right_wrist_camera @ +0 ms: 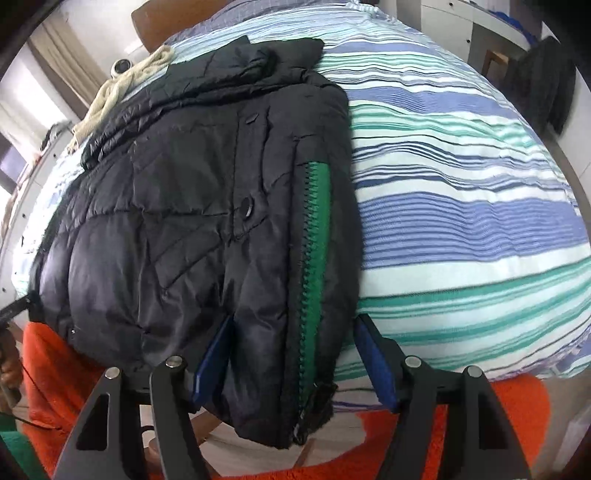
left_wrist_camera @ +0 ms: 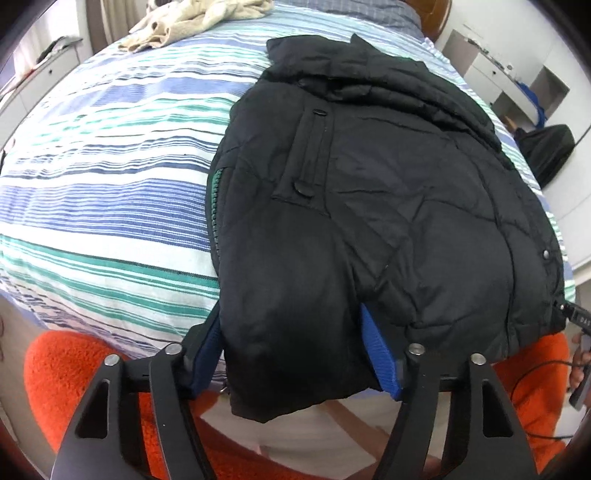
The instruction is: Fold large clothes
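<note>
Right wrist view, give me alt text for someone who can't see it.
A black quilted puffer jacket with a green zipper strip lies folded on a blue, green and white striped bedspread. The right gripper straddles its near hem, blue-padded fingers either side, the right pad apparently clear of the fabric.

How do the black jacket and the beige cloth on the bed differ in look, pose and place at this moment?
The black jacket is dark, quilted and puffy; the beige cloth is pale and thin. The jacket lies folded over in a fairly neat slab, its hem hanging off the near edge of the bed between the gripper fingers; the cloth lies crumpled at the far end. The jacket looks far bigger than the cloth. Both rest on the striped bedspread.
</note>
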Available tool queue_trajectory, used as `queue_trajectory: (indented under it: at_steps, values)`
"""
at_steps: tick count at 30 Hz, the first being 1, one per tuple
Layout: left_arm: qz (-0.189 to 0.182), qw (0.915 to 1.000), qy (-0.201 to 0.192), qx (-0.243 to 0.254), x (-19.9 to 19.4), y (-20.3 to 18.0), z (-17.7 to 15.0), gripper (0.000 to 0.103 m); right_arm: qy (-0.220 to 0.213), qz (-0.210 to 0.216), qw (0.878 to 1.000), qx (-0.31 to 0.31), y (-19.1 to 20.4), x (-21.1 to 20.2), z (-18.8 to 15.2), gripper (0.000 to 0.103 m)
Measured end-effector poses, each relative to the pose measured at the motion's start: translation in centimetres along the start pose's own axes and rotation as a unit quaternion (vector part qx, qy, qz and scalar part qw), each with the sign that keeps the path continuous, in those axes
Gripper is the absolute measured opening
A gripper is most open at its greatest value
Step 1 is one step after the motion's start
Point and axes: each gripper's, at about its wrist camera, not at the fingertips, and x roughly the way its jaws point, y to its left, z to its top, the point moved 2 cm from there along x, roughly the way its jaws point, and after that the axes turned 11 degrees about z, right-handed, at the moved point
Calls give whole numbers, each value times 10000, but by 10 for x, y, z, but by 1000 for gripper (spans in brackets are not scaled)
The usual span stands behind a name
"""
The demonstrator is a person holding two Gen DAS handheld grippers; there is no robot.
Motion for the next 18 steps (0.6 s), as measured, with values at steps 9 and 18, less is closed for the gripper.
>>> queue_trajectory:
  at_steps: [9,18]
  values:
    - [114,9999,-22,69,3,-1,0,54,-36,133,9999,79,-3,1,-3,70]
    - [370,9989,-106,278,10,-5,2,84,71,57,10000,28,-1,-1,-3,70]
